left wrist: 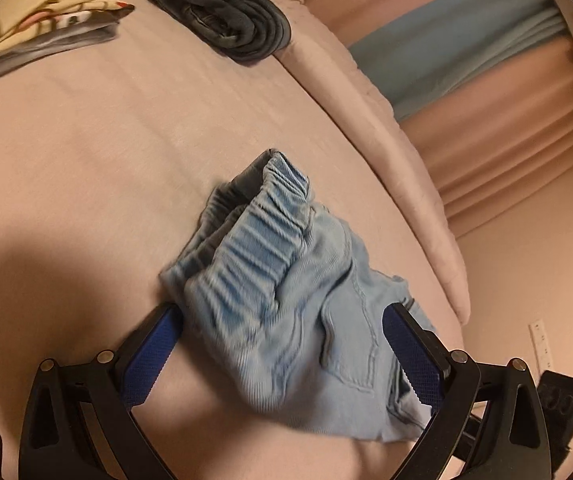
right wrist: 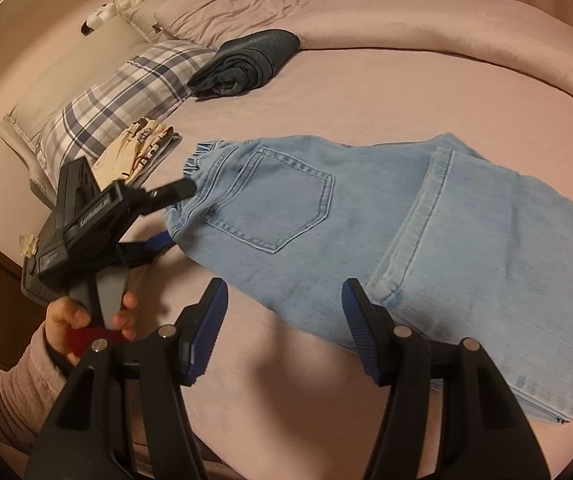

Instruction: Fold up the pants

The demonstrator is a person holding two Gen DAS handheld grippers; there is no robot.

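Light blue denim pants (right wrist: 366, 236) lie folded on the pink bed sheet (right wrist: 366, 100), back pocket up, legs doubled over at the right. My left gripper (left wrist: 282, 316) is open, with its fingers on either side of the elastic waistband (left wrist: 254, 236). In the right wrist view the left gripper (right wrist: 174, 216) is at the waistband's left edge. My right gripper (right wrist: 284, 292) is open and empty, hovering just above the near edge of the pants.
A folded dark garment (right wrist: 246, 62) lies further back on the bed. A folded cream printed garment (right wrist: 134, 152) lies beside a plaid pillow (right wrist: 126, 96). A pink duvet (right wrist: 406, 12) is bunched along the far side. The bed edge is at the left.
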